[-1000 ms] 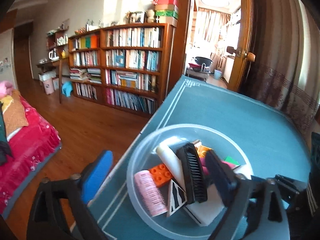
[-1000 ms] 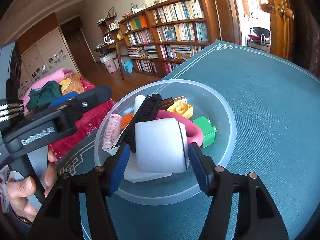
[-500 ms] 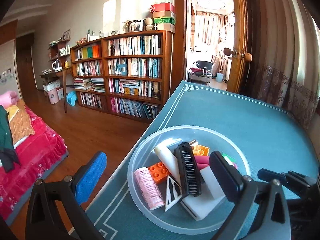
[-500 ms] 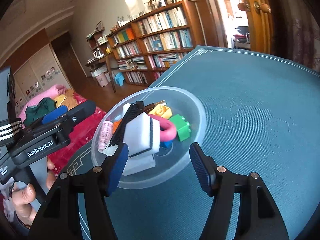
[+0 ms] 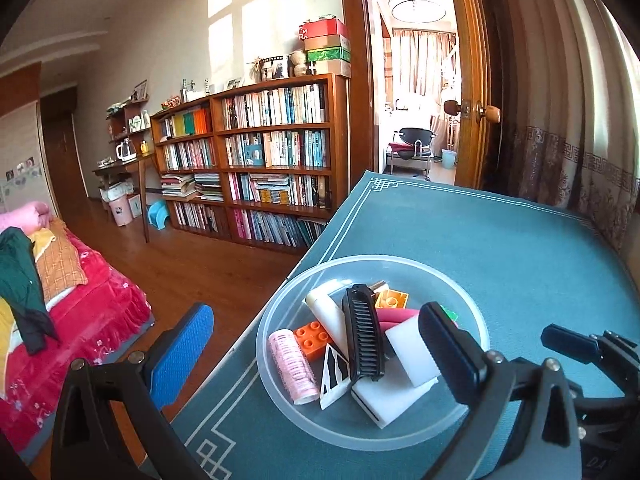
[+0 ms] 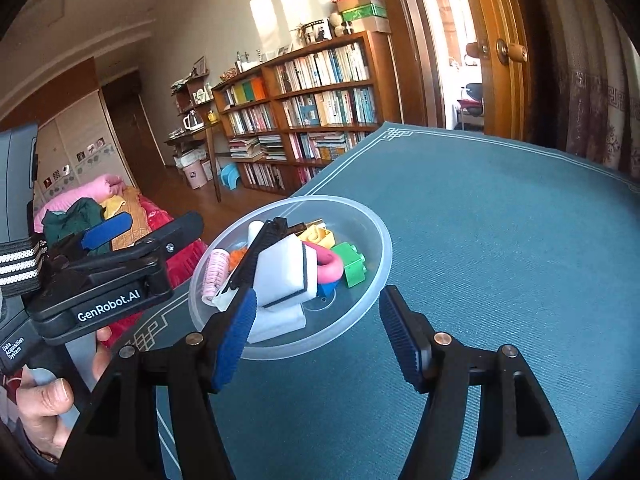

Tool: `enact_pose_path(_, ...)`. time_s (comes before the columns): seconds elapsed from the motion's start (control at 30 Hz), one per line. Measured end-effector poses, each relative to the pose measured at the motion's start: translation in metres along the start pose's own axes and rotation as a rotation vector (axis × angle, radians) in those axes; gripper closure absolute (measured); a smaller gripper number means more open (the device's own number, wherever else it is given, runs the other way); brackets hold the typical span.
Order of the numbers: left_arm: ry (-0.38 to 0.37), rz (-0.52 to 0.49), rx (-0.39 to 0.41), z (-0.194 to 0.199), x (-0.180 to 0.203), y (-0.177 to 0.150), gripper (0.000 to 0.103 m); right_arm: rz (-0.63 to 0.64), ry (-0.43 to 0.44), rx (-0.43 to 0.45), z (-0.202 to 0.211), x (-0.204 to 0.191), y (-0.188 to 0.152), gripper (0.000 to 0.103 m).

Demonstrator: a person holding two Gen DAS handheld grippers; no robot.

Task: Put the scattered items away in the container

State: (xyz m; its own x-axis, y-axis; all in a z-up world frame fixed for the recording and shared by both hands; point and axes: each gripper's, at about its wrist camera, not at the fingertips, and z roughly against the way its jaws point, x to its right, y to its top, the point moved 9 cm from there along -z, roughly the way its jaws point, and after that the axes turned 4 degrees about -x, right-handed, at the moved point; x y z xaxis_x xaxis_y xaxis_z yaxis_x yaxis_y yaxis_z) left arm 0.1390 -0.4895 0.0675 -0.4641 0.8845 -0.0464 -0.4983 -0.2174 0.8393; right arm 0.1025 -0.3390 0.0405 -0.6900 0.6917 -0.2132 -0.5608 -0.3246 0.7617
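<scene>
- A teal table lies bare around a clear plastic bowl near its left edge
- Inside the bowl sit a white sponge, black comb, pink roller and toy bricks
- Right gripper and left gripper both gape wide, empty; best to lift clear without nudging the bowl

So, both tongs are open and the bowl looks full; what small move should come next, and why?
Probably draw the right tongs a little further from the clear bowl. They are empty, the white sponge already lies in the bowl, and no loose item shows on the green table cover. The left tongs are also open and empty.
</scene>
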Motion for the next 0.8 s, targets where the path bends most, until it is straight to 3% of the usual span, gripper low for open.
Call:
enact_pose_path(0.33, 0.156, -0.108, 0.086, 0.028, 0.009, 0.002, 0.000, -0.002, -0.012, 0.021, 0.012, -0.004, -0.005, 0.035)
enact_pose_path(0.47, 0.138, -0.106, 0.100, 0.038, 0.007, 0.002, 0.000, 0.005, -0.024, 0.034, 0.017, -0.008, -0.005, 0.034)
enact_pose_path(0.63, 0.148, -0.081, 0.108, 0.046, -0.004, 0.000, 0.000, -0.001, -0.058, 0.053, 0.024, -0.010, -0.004, 0.020)
enact_pose_path(0.8, 0.161, -0.064, 0.099, 0.050, -0.015, -0.007, 0.000, 0.003, -0.123, 0.068, 0.027, -0.009, -0.003, 0.019)
